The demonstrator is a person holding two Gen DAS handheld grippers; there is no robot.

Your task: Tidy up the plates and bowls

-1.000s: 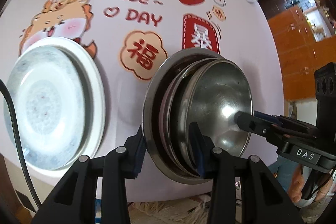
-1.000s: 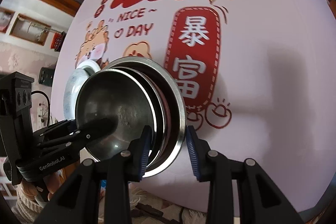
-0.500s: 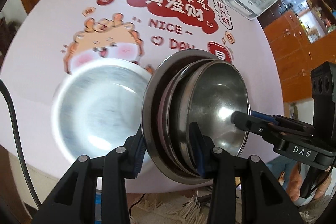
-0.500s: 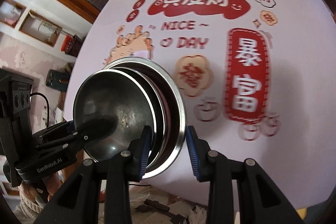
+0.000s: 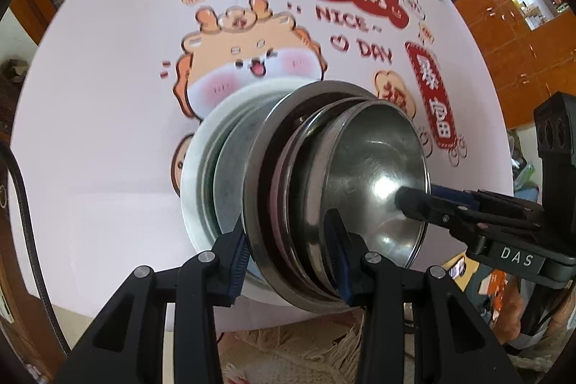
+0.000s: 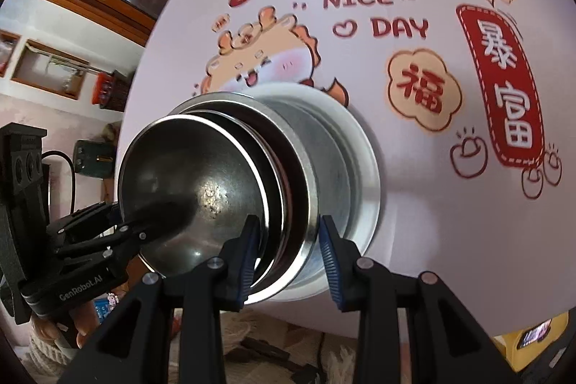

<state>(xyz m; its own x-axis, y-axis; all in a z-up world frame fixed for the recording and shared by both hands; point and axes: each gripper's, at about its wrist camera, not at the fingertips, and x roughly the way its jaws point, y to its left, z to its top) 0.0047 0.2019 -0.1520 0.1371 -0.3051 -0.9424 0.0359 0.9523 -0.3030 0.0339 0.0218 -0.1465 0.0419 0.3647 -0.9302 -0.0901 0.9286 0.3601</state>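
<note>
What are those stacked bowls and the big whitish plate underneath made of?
The stacked bowls look like polished steel: silvery, with bright mirror-like glints. The whitish plate seems glazed ceramic or enamel, judging by its smooth pale rim and speckled grey centre; I cannot tell which.

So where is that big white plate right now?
The white plate lies on the pink printed tablecloth, just below the cartoon dragon. In both wrist views it sits directly behind the stack of steel bowls held by both grippers.
</note>
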